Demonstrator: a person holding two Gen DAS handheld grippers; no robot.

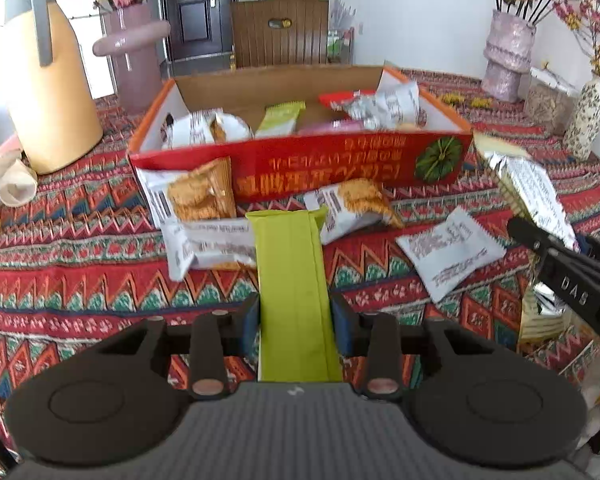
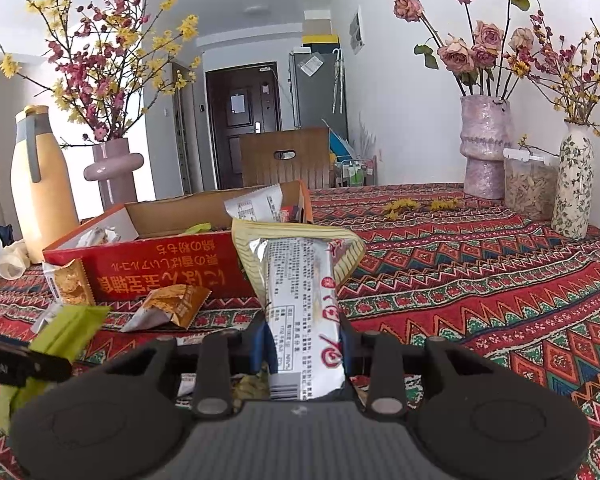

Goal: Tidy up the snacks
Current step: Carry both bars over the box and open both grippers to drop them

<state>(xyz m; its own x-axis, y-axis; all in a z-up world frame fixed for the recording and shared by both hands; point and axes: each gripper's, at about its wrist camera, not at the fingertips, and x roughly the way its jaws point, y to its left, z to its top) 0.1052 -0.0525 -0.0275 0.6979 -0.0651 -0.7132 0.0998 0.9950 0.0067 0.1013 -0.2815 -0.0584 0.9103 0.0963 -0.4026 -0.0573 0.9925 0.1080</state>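
Observation:
My left gripper (image 1: 295, 316) is shut on a long green snack packet (image 1: 292, 280), held above the patterned tablecloth and pointing toward the red cardboard box (image 1: 300, 164). The box holds several snack packets (image 1: 384, 108). In front of it lie biscuit packets (image 1: 198, 196) and a white packet (image 1: 452, 254). My right gripper (image 2: 302, 344) is shut on a silver-and-white snack packet (image 2: 300, 292), raised beside the red box (image 2: 156, 268). That other gripper with its packet (image 1: 536, 196) shows at the right of the left wrist view. The green packet (image 2: 60, 336) shows at the lower left of the right wrist view.
A yellow flask (image 1: 48, 92) and a pink vase (image 1: 134, 56) stand at the back left. Two vases (image 2: 486, 144) and a clear food container (image 2: 530, 184) stand at the back right. A wooden chair (image 1: 280, 32) is behind the table.

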